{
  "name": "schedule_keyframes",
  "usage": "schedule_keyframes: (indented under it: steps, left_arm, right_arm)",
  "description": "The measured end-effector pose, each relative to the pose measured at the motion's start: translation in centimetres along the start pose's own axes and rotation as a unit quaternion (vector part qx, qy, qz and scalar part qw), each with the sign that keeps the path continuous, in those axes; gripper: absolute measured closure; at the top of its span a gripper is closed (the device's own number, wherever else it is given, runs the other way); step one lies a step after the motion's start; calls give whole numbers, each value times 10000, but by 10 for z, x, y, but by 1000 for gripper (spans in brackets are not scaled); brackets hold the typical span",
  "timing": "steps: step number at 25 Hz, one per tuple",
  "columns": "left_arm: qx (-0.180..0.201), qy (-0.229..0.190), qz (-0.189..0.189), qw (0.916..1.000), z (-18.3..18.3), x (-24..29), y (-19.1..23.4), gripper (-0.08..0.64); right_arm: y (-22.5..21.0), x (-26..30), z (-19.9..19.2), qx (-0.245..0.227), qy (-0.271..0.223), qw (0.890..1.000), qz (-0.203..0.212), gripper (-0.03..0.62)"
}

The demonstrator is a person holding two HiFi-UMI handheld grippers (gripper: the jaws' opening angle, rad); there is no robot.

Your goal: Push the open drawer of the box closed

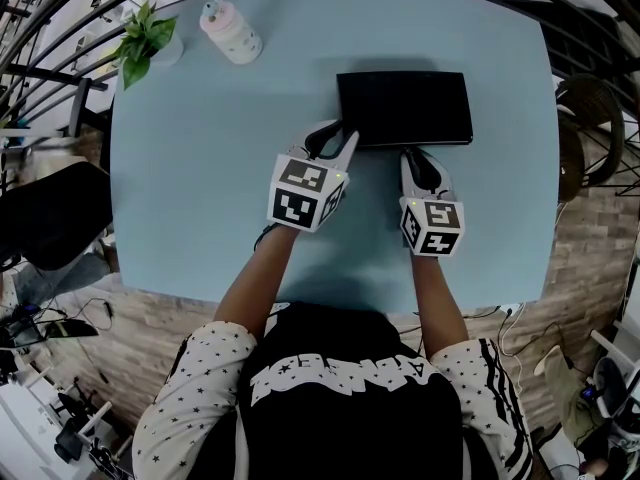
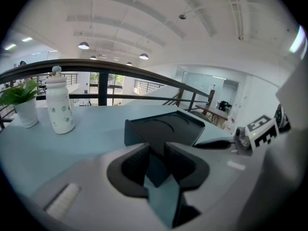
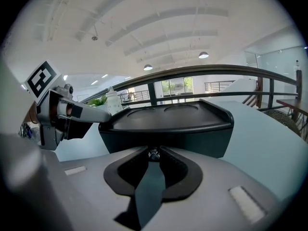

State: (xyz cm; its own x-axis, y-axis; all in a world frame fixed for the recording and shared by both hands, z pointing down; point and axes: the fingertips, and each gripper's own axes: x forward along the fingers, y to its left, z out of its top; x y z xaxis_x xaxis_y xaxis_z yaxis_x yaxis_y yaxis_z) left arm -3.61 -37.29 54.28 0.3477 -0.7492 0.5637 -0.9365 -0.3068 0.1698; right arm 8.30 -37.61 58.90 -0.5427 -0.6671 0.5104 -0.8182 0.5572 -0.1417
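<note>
A black box (image 1: pixel 404 108) lies on the light blue table (image 1: pixel 200 188), right of centre. In the right gripper view its drawer front (image 3: pixel 166 136) looks flush with the body. My right gripper (image 1: pixel 424 167) is against the middle of that front, its jaws nearly together around a small silver knob (image 3: pixel 154 154). My left gripper (image 1: pixel 333 144) sits at the box's front left corner, open. In the left gripper view the corner of the box (image 2: pixel 161 129) shows through the gap just beyond the left gripper (image 2: pixel 162 161), and nothing is held.
A white bottle (image 1: pixel 230 30) and a small potted plant (image 1: pixel 148 38) stand at the table's far left. A dark railing curves behind the table. A brown chair (image 1: pixel 590 118) stands off the right edge. Bare tabletop lies left of the box.
</note>
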Motion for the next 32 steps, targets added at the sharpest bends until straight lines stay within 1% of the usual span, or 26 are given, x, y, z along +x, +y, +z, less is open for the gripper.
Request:
schedule_keyframes:
  steps: [7, 12, 17, 23, 29, 32]
  left_arm:
    - [9, 1, -1, 10000, -1, 0, 2, 560]
    - [4, -4, 9, 10000, 0, 0, -1, 560]
    - [17, 10, -14, 10000, 0, -1, -2, 560]
    - [33, 23, -36, 10000, 1, -1, -2, 560]
    - [73, -13, -52, 10000, 0, -2, 0, 560]
    - [80, -118, -47, 9999, 2, -4, 0, 560]
  right_arm:
    - [1, 4, 1, 55, -12, 10000, -31, 520]
    - [-1, 1, 1, -29, 8, 10000, 47, 520]
    - [0, 0, 1, -28, -1, 10000, 4, 520]
    - [1, -1, 1, -137, 25, 9999, 66, 520]
    - [1, -9, 11, -217, -155, 9996, -27, 520]
    - [0, -19, 19, -227, -268, 9994, -41, 520]
